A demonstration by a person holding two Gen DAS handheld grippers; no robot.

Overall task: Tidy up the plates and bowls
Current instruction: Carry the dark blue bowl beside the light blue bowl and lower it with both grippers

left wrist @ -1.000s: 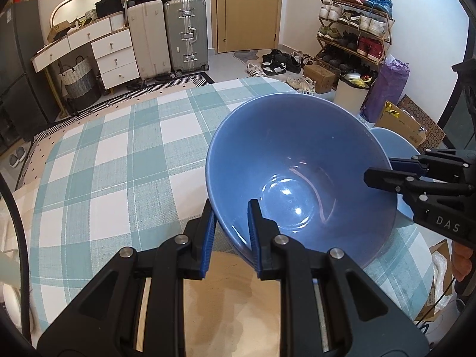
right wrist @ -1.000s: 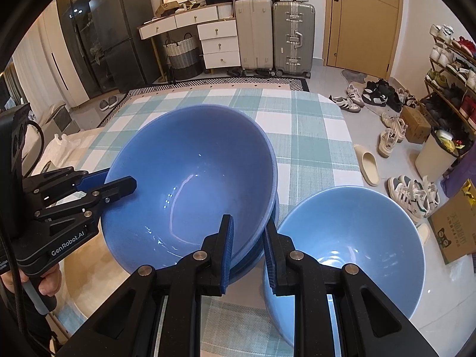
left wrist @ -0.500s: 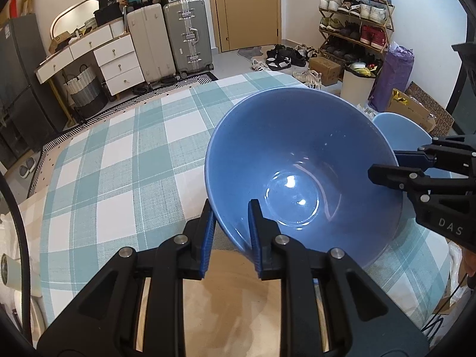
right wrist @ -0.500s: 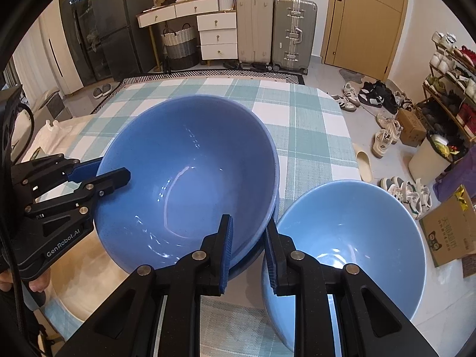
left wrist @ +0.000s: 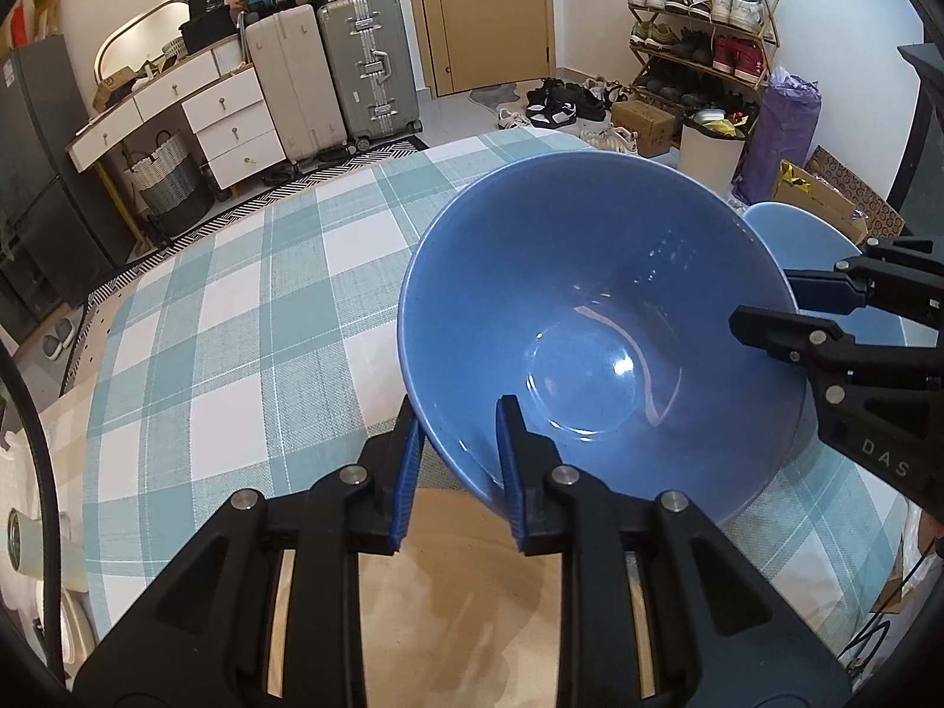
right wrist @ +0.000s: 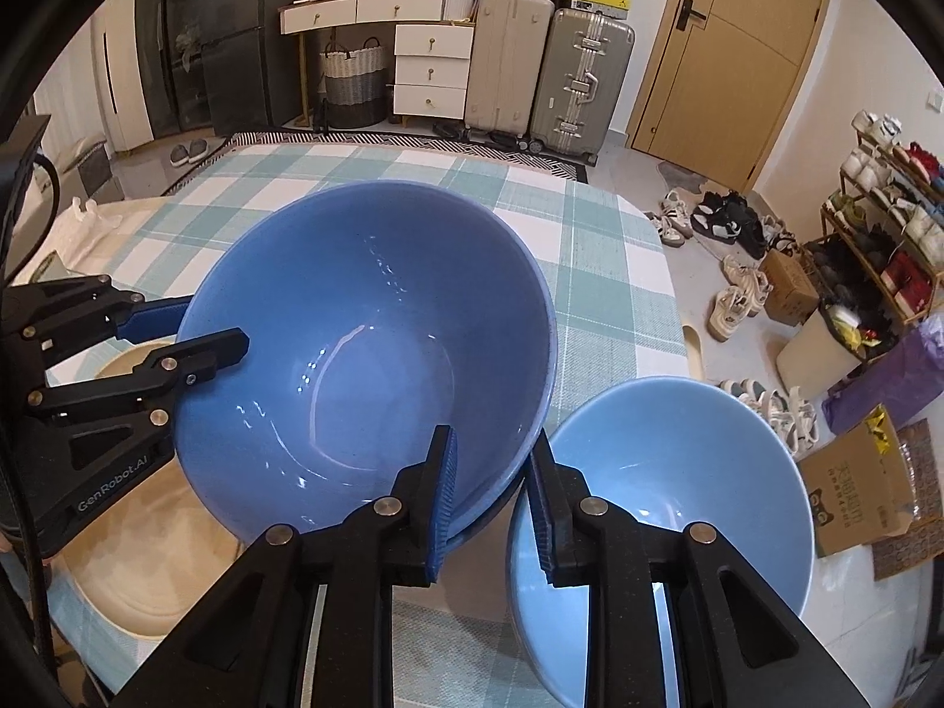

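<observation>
Both grippers work one dark blue bowl (left wrist: 590, 324) over the checked tablecloth (left wrist: 236, 295). The left gripper (left wrist: 457, 407) straddles the near rim, one pad inside and one outside. Its jaws are nearly closed on the wall and have just eased apart a touch. The right gripper (right wrist: 492, 442) pinches the opposite rim the same way, narrow and hard on the wall.

The bowl appears nested in a second dark bowl (right wrist: 489, 516), whose rim shows just beneath. A light blue bowl (right wrist: 661, 472) sits just beside the pair, unstacked. A tan plate (right wrist: 130, 578) lies nearby, at the left gripper's side.

Judged approx. mid-task: one nesting looks done, w/ release pending. Light bowl and plate are left to sort.
</observation>
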